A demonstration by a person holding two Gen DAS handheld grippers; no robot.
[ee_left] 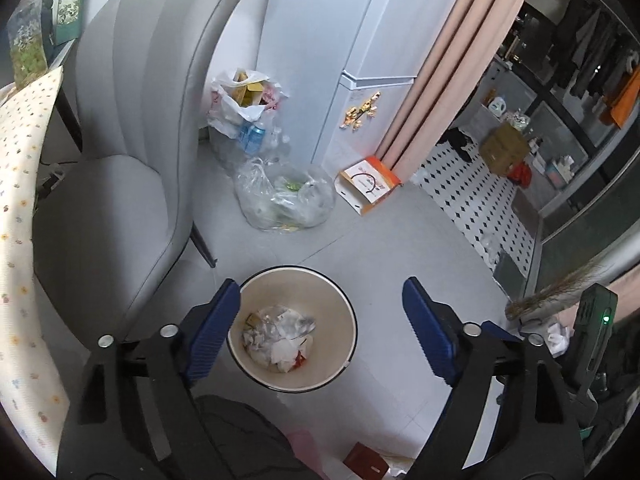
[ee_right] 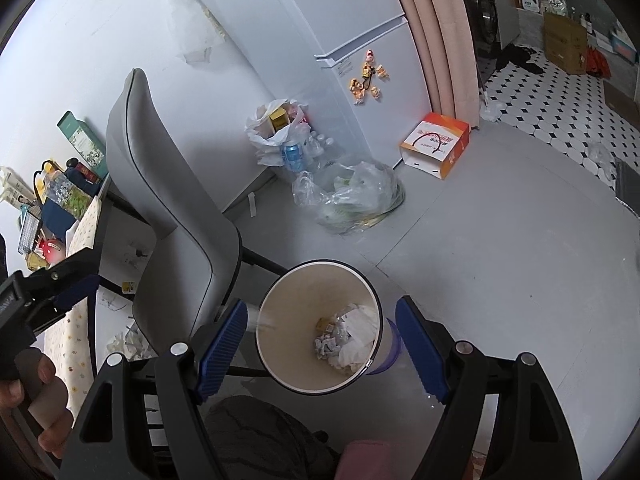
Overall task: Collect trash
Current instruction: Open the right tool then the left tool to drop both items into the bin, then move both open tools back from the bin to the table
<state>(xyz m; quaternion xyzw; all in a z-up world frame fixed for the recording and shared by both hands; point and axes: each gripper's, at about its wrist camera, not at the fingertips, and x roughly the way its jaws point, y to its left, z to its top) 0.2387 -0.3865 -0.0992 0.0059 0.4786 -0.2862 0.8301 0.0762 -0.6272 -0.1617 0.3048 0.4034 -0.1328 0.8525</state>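
A round waste bin (ee_left: 320, 290) with a cream inside and a black rim stands on the grey floor. Crumpled white paper and wrappers (ee_left: 280, 336) lie at its bottom. My left gripper (ee_left: 322, 332) hovers over it, open, with nothing between its blue pads. My right gripper (ee_right: 320, 350) is also open above the bin (ee_right: 288, 300); the pads stand apart from the rim, and the trash (ee_right: 352, 336) shows inside. A pale blurred streak sits by its left pad. In the right wrist view a hand (ee_right: 24, 392) holds the left gripper at the left edge.
A grey chair (ee_left: 132, 160) stands just left of the bin, beside a table with a dotted cloth (ee_left: 20, 200). Full bags (ee_left: 244, 112), a clear plastic bag (ee_left: 284, 200) and an orange-white box (ee_left: 368, 184) lie by the fridge. A broom (ee_left: 560, 292) is at right.
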